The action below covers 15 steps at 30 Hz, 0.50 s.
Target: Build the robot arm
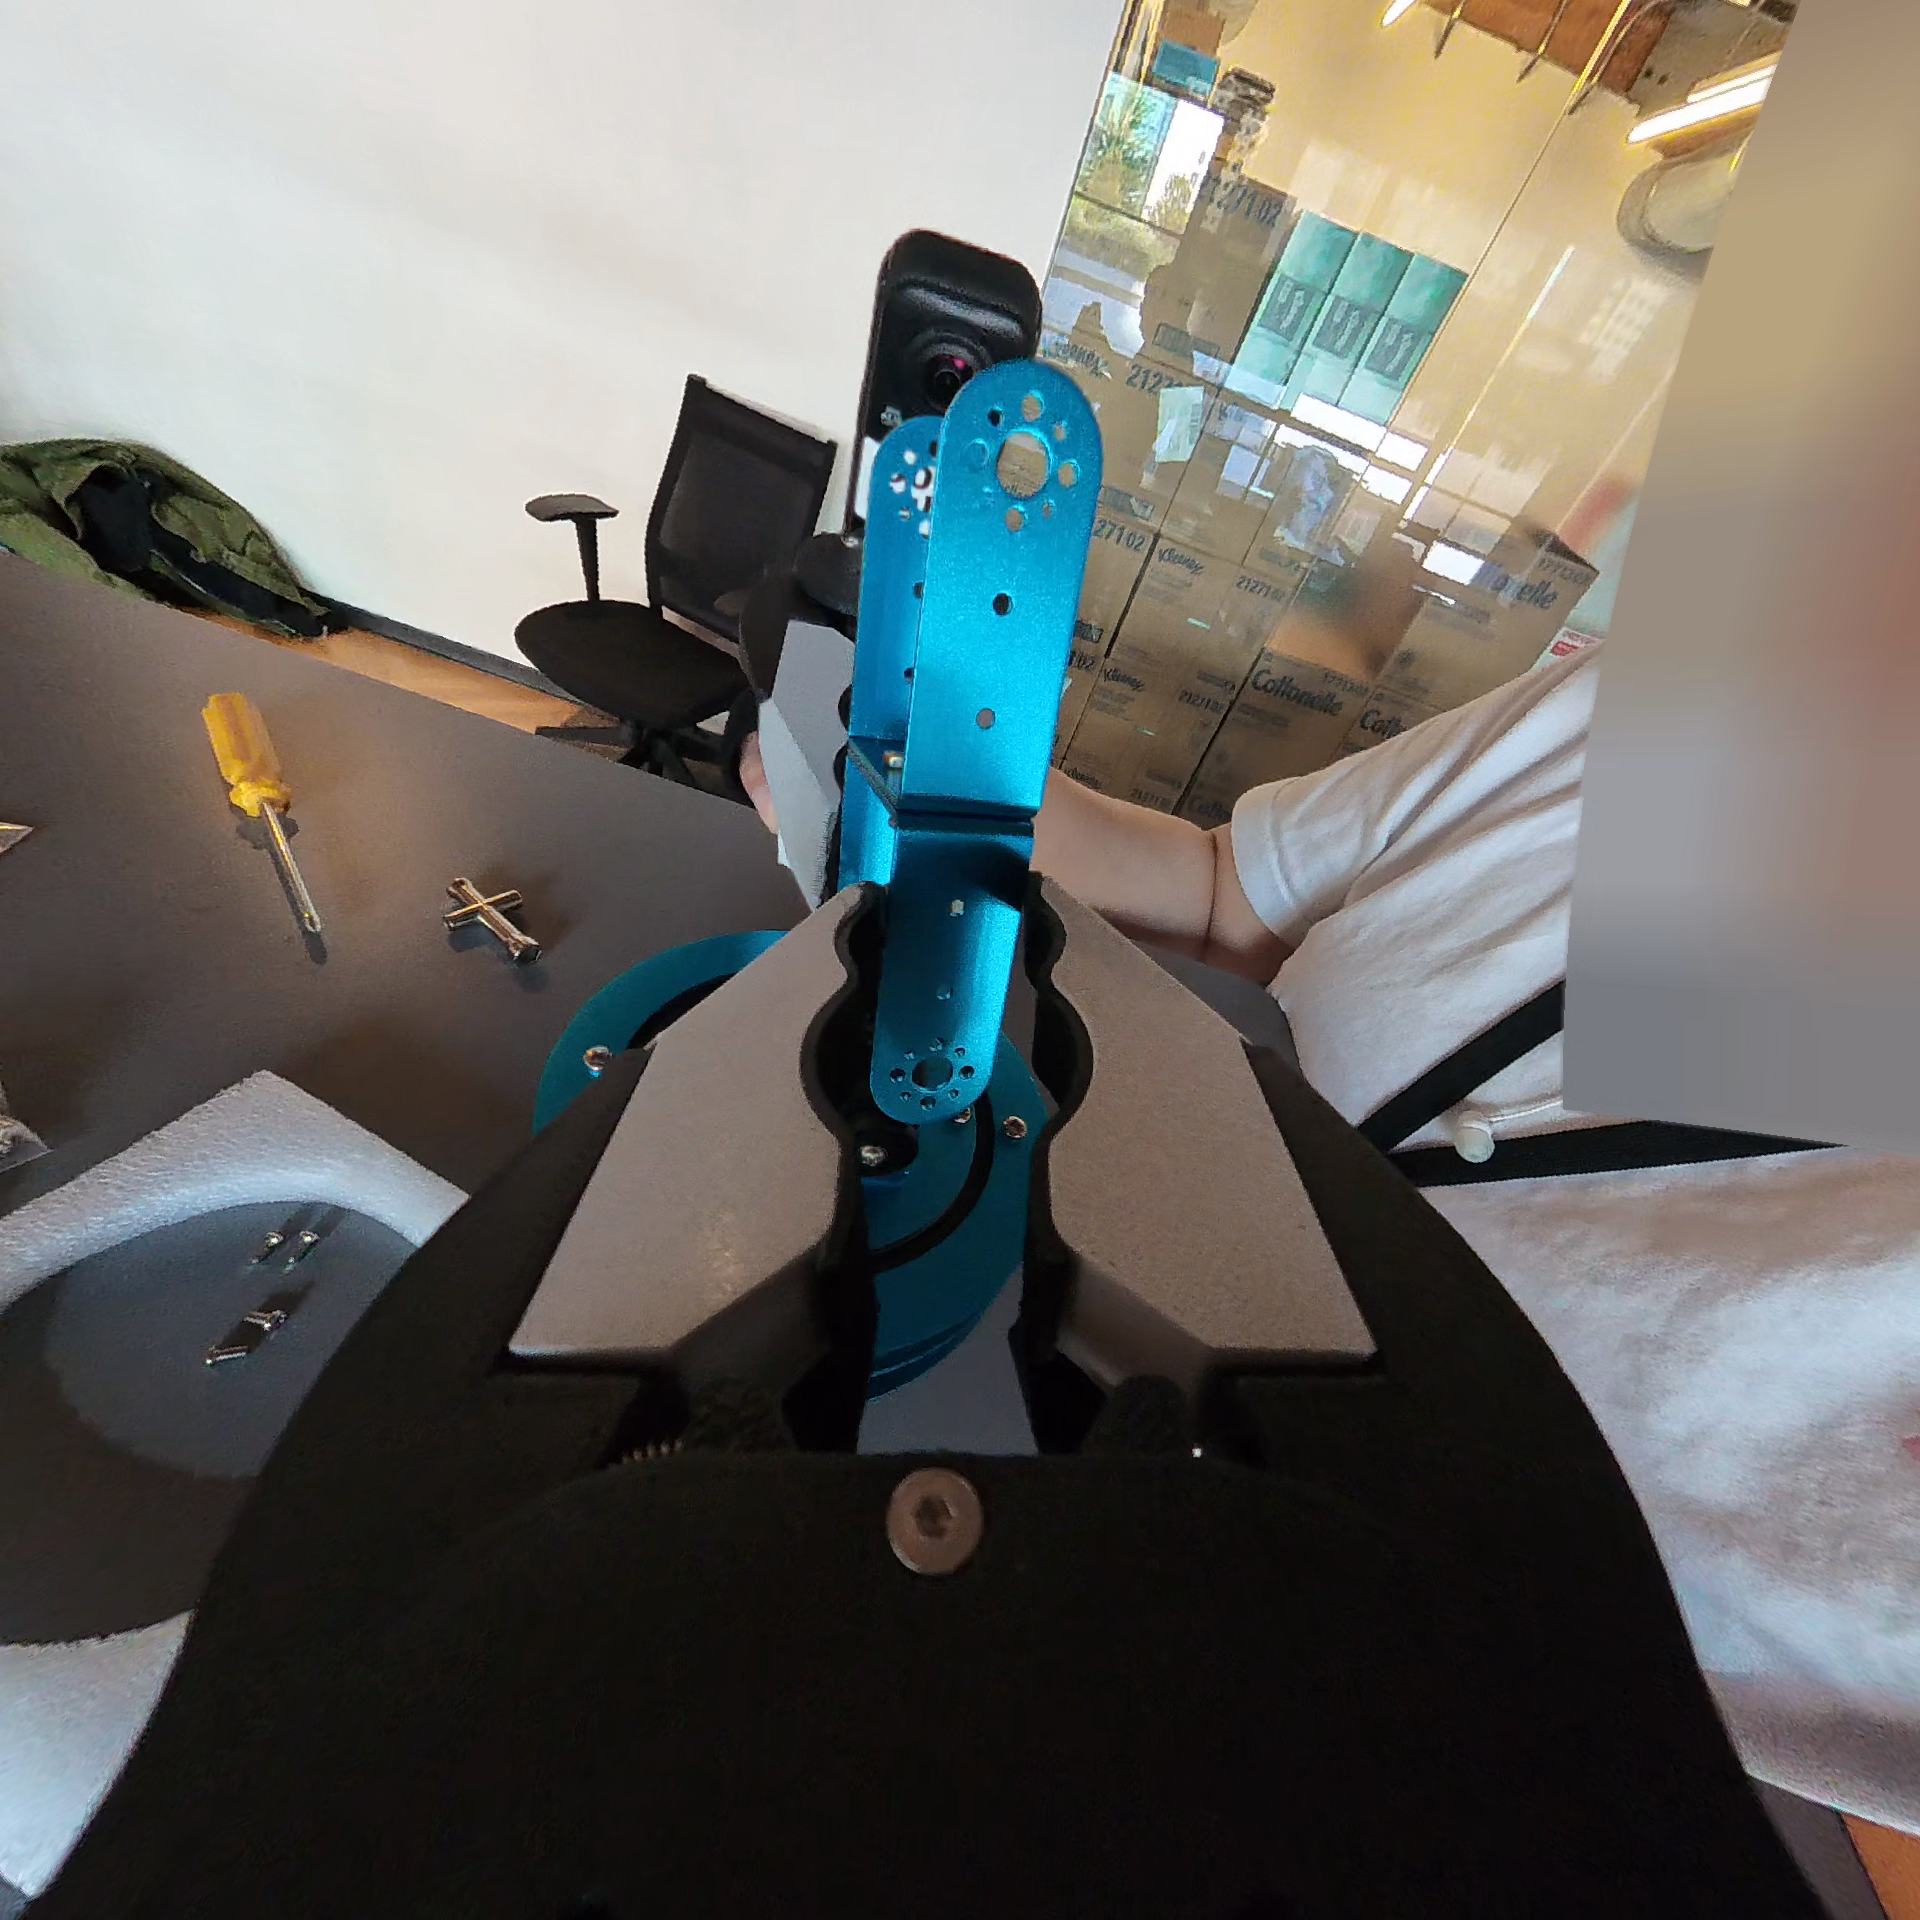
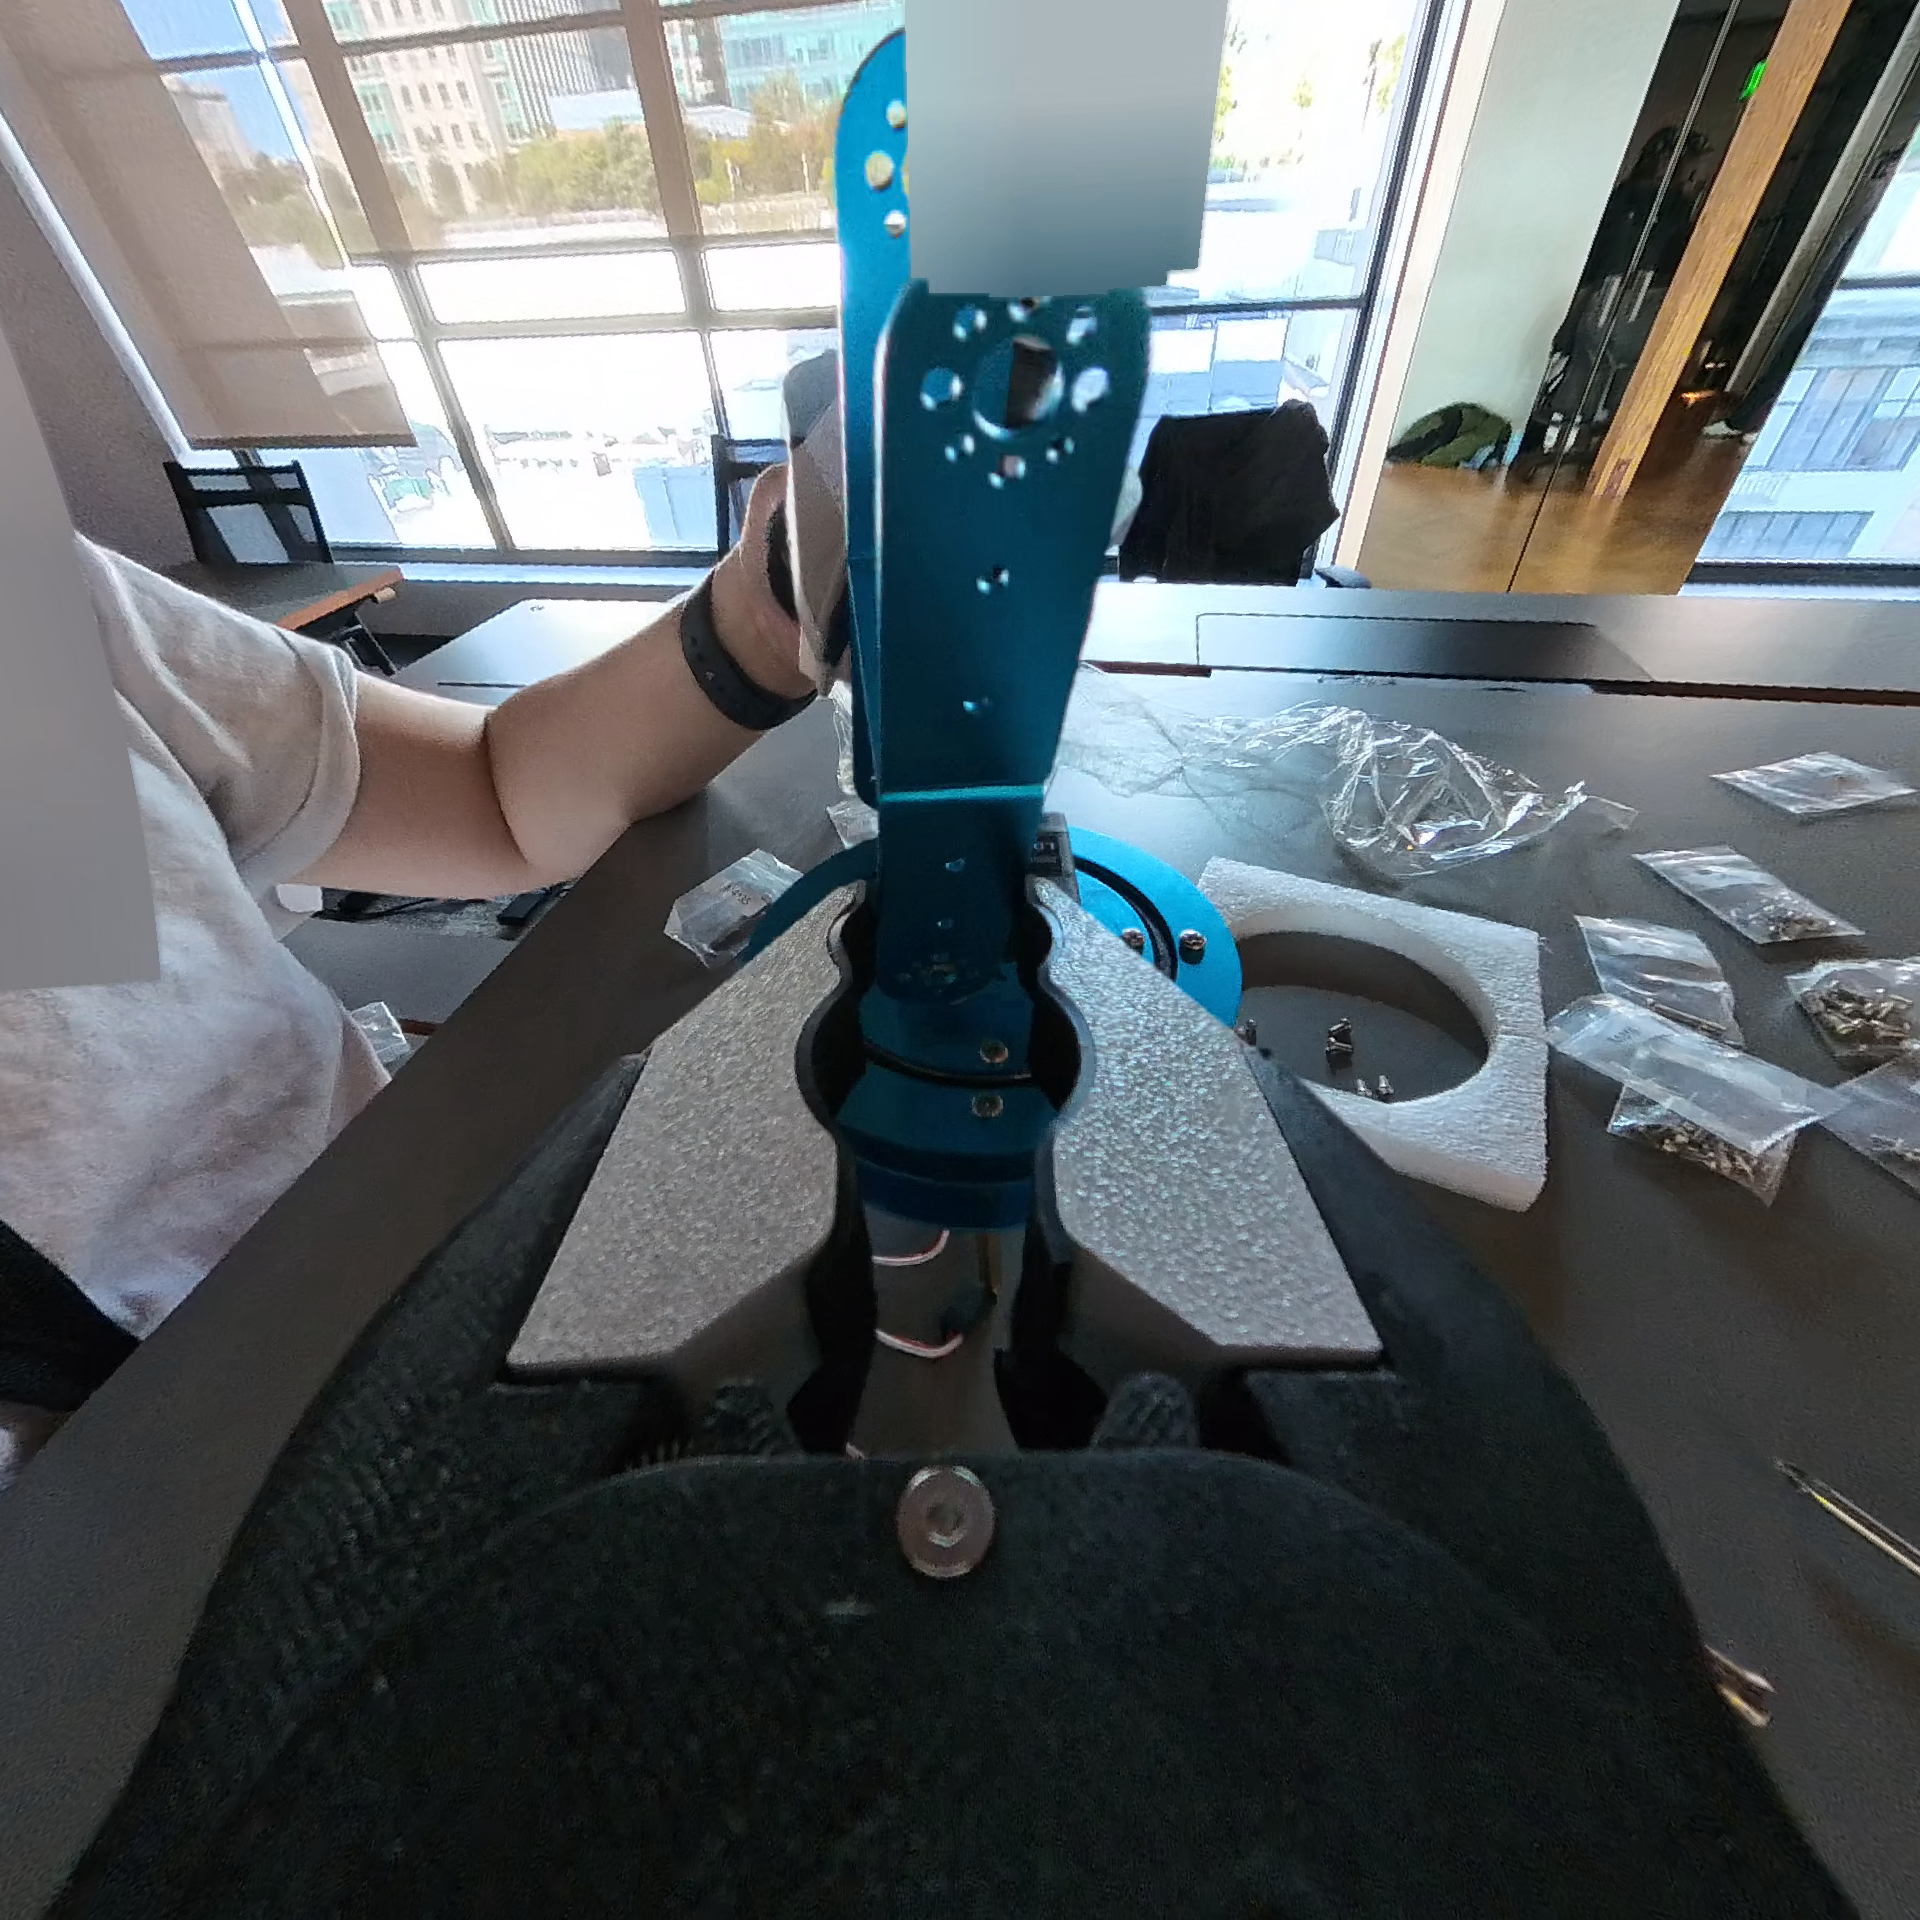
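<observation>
A blue metal bracket arm [image 1: 987,644] with many drilled holes stands upright on a round blue base [image 1: 613,1023] on the dark table. My left gripper [image 1: 951,904] is shut on the lower bracket, one finger on each side. My right gripper [image 2: 948,899] is shut on the same bracket arm [image 2: 966,644] from the opposite side, above the round base [image 2: 1164,914]. Each view shows the other gripper behind the bracket: the right one's camera [image 1: 951,343], and the left one in a hand [image 2: 816,540]. Thin wires show under the base in the right wrist view.
A yellow screwdriver [image 1: 255,774] and a metal cross wrench [image 1: 488,914] lie on the table. A white foam block with a round cutout holding loose screws [image 2: 1392,1049] sits beside the base. Small screw bags [image 2: 1704,1112] and crumpled plastic wrap [image 2: 1403,779] lie farther out. A person's arm [image 2: 540,769] rests nearby. The gap from one gripper's tips to the other's is roughly 4 cm. Between my right fingertips and the metal cross wrench [image 1: 488,914] there is roughly 15 cm.
</observation>
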Available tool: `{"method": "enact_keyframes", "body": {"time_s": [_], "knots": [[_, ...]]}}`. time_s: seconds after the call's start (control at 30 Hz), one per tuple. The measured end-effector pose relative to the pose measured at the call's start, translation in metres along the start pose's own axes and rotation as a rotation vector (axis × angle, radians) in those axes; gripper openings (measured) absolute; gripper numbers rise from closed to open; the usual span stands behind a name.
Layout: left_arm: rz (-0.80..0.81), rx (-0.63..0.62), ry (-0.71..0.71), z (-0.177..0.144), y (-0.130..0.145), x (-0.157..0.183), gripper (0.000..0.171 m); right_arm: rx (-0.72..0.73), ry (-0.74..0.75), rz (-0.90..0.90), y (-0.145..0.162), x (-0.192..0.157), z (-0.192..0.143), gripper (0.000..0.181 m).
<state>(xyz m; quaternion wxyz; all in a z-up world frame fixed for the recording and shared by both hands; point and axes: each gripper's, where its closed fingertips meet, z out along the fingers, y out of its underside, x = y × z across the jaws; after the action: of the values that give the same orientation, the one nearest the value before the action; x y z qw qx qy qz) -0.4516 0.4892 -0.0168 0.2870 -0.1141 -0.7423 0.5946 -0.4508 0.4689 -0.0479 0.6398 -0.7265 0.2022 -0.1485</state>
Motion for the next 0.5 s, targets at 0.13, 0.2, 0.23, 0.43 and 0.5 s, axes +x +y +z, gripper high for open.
{"method": "enact_keyframes", "body": {"time_s": [0.13,0.2,0.23,0.43,0.5], "knots": [[0.003,0.021,0.0,-0.001,0.0,0.0,0.025,0.004,-0.013,0.023,-0.001,0.0,0.001,0.026],[-0.009,0.025,-0.004,-0.005,-0.001,0.0,0.025,0.006,-0.01,0.023,-0.001,0.0,0.0,0.026],[-0.008,0.031,-0.017,-0.009,-0.003,-0.001,0.028,0.004,-0.009,0.019,0.0,-0.001,0.0,0.026],[-0.008,0.066,-0.127,-0.043,0.0,-0.009,0.043,-0.014,-0.009,0.015,0.001,-0.001,0.0,0.026],[-0.026,0.059,-0.122,-0.044,0.009,-0.008,0.042,-0.021,-0.009,0.017,0.0,-0.001,0.0,0.026]]}}
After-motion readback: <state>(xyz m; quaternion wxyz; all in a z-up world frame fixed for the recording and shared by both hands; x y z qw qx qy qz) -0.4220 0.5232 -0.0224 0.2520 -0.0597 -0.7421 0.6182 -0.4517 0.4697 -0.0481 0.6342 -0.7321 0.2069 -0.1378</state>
